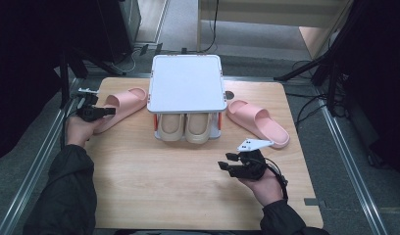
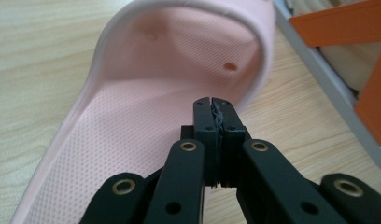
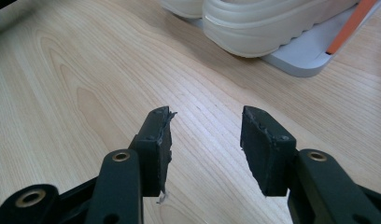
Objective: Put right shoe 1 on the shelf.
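Currently, scene: a two-tier shoe rack (image 1: 187,83) stands at the far middle of the wooden worktop (image 1: 163,186), with a pink slide sandal lying on either side of it.
Left gripper (image 1: 94,112): sits over the heel end of the left pink slide (image 1: 120,105); in the left gripper view its fingers (image 2: 203,122) are pressed flat together with nothing between them, poised just above the slide's textured footbed (image 2: 132,126).
Likely reason: narrow, closed fingers can slip under the strap arch or nudge the slide, so this looks like an approach rather than a grip.
Right gripper (image 1: 237,164): held low over bare worktop near the front right, fingers (image 3: 156,140) spread wide and empty.
Likely reason: it seems to be waiting, already opened for the right pink slide (image 1: 259,122), which lies well apart from it beside the rack.
Rack contents: a pair of cream slippers (image 1: 186,128) fills the lower shelf, toes facing the person; the white top shelf is bare.
Judged aim: the pink pair probably belongs on that free top shelf.
Where the work's thing is: the left slide rests on the worktop, angled toward the rack's left corner, not yet lifted.
Risk: soft foam may skid if pushed.
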A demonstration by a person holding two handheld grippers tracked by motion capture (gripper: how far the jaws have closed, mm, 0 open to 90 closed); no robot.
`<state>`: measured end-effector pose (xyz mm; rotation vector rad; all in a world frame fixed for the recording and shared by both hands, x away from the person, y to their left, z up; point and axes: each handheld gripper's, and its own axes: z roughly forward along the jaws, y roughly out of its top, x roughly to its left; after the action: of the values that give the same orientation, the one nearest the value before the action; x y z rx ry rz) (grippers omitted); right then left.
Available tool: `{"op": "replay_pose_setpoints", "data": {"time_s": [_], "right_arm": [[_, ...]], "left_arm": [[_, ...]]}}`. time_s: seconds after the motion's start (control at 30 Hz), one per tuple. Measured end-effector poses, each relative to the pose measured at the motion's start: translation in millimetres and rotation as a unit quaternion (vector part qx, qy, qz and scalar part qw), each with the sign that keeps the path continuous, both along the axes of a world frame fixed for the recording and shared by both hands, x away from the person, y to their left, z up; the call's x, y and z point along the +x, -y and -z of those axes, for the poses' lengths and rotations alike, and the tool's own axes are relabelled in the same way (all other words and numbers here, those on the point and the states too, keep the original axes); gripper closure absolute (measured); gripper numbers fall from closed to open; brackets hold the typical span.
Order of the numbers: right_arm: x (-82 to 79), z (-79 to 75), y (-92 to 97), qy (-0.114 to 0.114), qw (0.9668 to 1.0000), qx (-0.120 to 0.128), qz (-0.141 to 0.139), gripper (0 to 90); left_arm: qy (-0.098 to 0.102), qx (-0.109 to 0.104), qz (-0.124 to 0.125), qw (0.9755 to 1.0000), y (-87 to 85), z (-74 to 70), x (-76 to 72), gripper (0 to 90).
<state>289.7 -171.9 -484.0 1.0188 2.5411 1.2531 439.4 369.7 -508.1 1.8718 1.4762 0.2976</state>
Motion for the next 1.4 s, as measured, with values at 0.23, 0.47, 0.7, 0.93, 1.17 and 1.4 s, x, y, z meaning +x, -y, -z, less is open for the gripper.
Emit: {"op": "replay_pose_setpoints", "data": {"time_s": [0.23,0.47,0.7,0.93,1.17,1.4], "right_arm": [[-0.4,0.0,0.0,0.001,1.0000,0.000,0.001,54.1],[0.5,-0.4,-1.9,0.004,1.0000,0.001,-0.005,54.2],[0.6,-1.3,-3.9,0.006,1.0000,0.000,-0.007,54.3],[1.3,-0.6,-6.9,0.007,0.9999,-0.003,-0.013,54.4],[2.1,-0.5,-8.2,0.008,0.9998,-0.005,-0.015,54.4],[2.2,-0.9,-7.9,0.008,0.9998,-0.004,-0.015,54.4]], "left_arm": [[-0.003,-0.008,-0.001,1.0000,-0.5,4.6,0.9,89.1],[-0.007,0.005,0.005,1.0000,7.1,2.5,-0.3,89.1],[-0.010,-0.001,0.012,0.9999,19.0,2.8,-3.5,88.9],[-0.011,-0.009,0.017,0.9997,29.9,3.2,-5.7,88.9],[-0.011,-0.003,0.028,0.9995,43.3,2.1,-6.0,88.8],[-0.018,-0.008,0.028,0.9994,52.6,1.4,-4.7,88.5]]}}
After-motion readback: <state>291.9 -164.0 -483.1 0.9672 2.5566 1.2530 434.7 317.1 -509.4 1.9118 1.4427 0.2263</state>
